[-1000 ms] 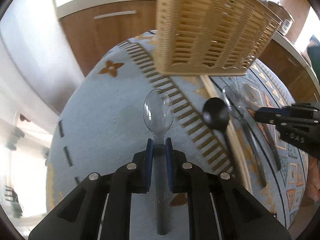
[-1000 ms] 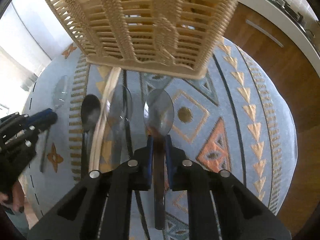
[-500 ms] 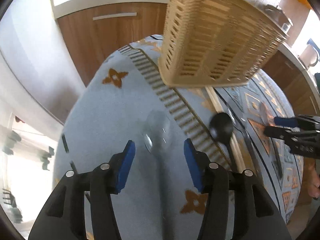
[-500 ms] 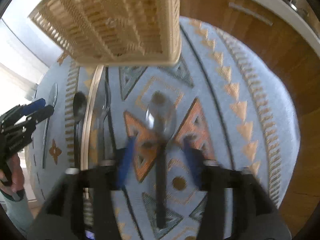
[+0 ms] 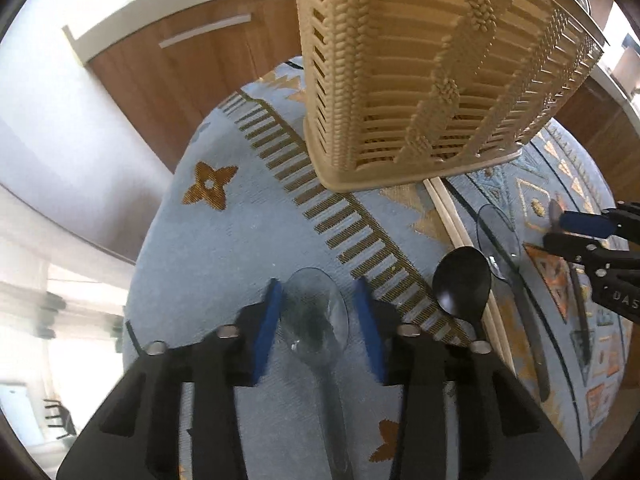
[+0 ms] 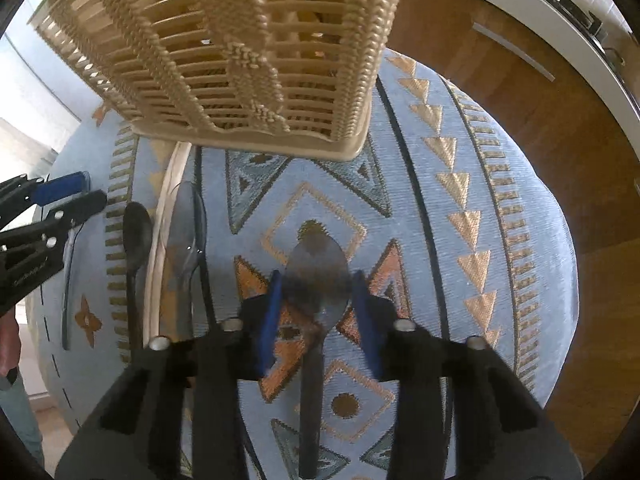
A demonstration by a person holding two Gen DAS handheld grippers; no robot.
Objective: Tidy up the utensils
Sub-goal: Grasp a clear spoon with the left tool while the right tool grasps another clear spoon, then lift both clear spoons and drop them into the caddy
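Now each clear plastic spoon lies flat on the patterned cloth of the worktop (image 6: 500, 216), bowl pointing toward the woven basket (image 6: 248, 60) at the far side. One clear spoon (image 5: 316, 316) rests between the blue fingers of the left hand-held gripper (image 5: 318, 316), whose jaws stand wide apart with gaps on both sides of the bowl. The other spoon (image 6: 318, 280), smoky and translucent, sits likewise between the spread jaws of the right hand-held gripper (image 6: 318, 300), untouched by either pad as far as the blur allows.

Between the two lie a black spoon (image 5: 462, 280) and another clear spoon (image 5: 498, 236), side by side with a pale stick (image 6: 158, 264) running between them, all near the basket's base.

Judging by this, the step in hand is laying spoons out in a parallel row, and both are released. The next move probably calls for drawing each gripper straight back and up, so the fingers do not nudge the light, slippery spoons out of line.
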